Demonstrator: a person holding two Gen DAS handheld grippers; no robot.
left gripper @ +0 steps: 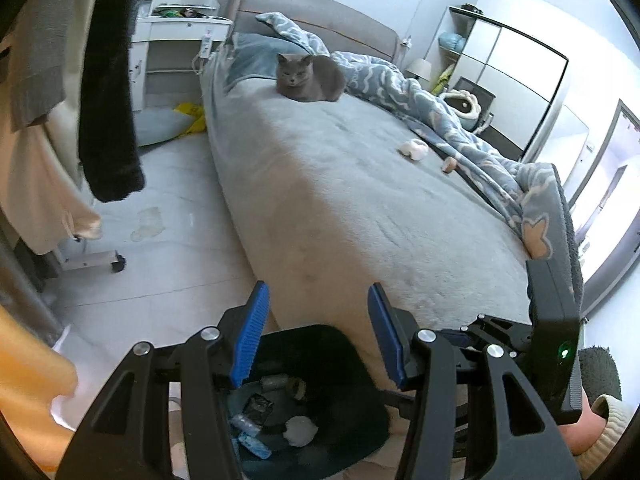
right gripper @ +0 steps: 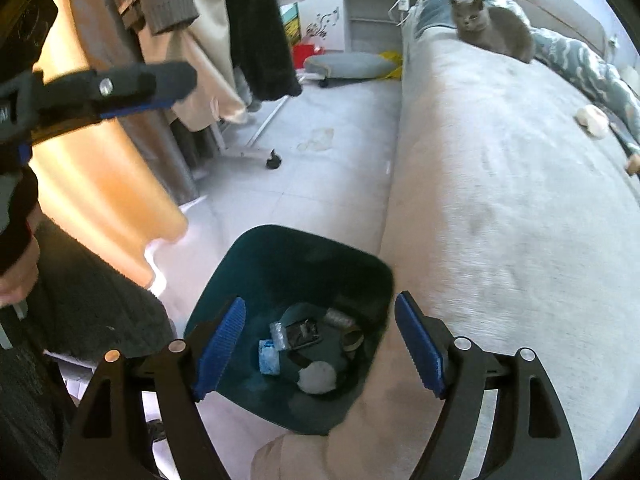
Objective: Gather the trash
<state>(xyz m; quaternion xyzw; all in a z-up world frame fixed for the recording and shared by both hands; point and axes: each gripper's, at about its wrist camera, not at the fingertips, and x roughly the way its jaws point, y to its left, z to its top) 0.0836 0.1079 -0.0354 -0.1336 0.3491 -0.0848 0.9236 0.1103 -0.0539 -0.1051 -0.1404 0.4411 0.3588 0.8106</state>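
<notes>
Both tools empty above the bin

Left tool [left gripper: 316,332] and right tool [right gripper: 320,344] hang open over the bin [right gripper: 280,256], trash inside; more scraps [left gripper: 414,148] lie ahead on the bed [left gripper: 340,184].

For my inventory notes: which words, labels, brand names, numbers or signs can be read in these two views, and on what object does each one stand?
None can be read with certainty.
Left claw: pale mark at the picture's left edge, cut off, unreadable.
Blue wrapper in the trash bin: any print is too blurred.
White cabinet: dark floral decal, not text.
</notes>
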